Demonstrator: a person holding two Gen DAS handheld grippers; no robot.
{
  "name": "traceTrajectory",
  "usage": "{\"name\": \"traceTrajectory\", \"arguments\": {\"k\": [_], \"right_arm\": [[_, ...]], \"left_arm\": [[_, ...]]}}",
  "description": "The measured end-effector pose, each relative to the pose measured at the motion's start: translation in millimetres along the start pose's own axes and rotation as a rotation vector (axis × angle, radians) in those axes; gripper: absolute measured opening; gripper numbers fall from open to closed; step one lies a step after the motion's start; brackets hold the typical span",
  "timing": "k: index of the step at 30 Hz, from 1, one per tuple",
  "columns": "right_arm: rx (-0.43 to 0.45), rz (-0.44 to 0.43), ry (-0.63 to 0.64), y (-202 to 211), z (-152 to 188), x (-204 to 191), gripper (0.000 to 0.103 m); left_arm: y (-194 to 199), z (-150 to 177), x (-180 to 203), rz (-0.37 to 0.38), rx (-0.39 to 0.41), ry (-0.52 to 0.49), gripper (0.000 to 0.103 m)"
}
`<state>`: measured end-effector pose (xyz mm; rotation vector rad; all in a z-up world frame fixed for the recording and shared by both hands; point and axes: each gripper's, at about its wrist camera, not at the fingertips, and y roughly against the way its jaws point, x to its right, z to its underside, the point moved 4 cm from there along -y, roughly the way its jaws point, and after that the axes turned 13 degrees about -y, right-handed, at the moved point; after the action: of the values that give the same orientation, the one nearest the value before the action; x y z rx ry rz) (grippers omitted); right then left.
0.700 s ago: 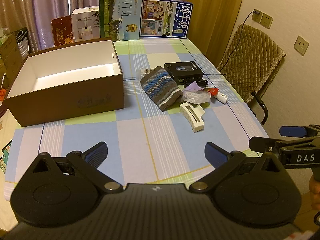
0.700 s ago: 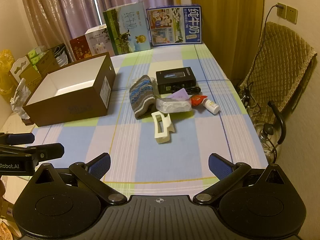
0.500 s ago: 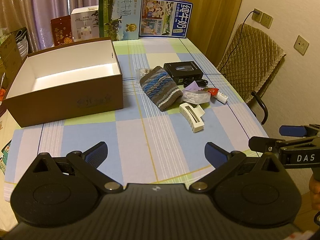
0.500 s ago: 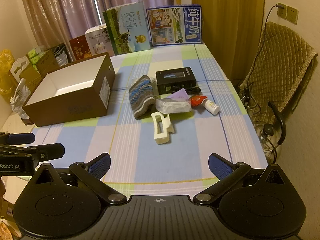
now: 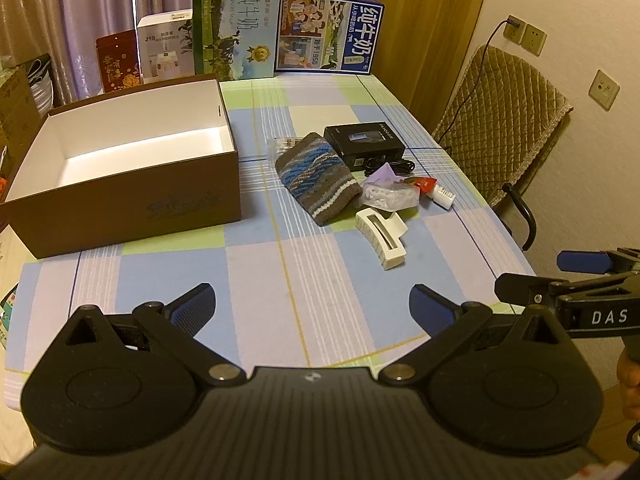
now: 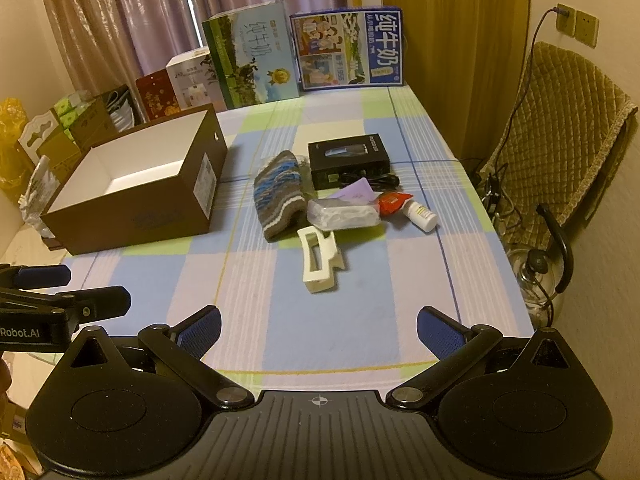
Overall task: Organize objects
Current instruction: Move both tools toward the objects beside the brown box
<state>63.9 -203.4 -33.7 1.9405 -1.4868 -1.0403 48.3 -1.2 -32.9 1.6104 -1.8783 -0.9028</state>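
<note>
An open brown box (image 5: 192,204) with a white inside stands at the left of the table; it also shows in the right wrist view (image 6: 132,216). Right of it lie a striped knit hat (image 5: 316,178), a black box (image 5: 362,146), a clear packet (image 5: 390,196), a small white bottle (image 5: 442,198) and a cream hair claw (image 5: 382,236). The hat (image 6: 278,194) and claw (image 6: 320,258) show in the right wrist view too. My left gripper (image 5: 312,306) and right gripper (image 6: 318,326) are open and empty over the table's near edge.
Several cartons (image 5: 236,26) stand along the table's far edge by the curtains. A padded chair (image 5: 504,128) is at the right side. The checked tablecloth (image 5: 280,280) covers the table. A glass kettle (image 6: 536,276) sits on the floor by the chair.
</note>
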Motion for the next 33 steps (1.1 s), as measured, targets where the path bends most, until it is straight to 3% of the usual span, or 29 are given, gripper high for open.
{"name": "traceTrajectory", "arguments": {"k": [33], "right_arm": [[-0.032, 0.006, -0.011, -32.6, -36.4, 36.2, 0.101]], "left_arm": [[-43.7, -30.5, 12.0, 0.007, -0.050, 0.012, 0.102]]}}
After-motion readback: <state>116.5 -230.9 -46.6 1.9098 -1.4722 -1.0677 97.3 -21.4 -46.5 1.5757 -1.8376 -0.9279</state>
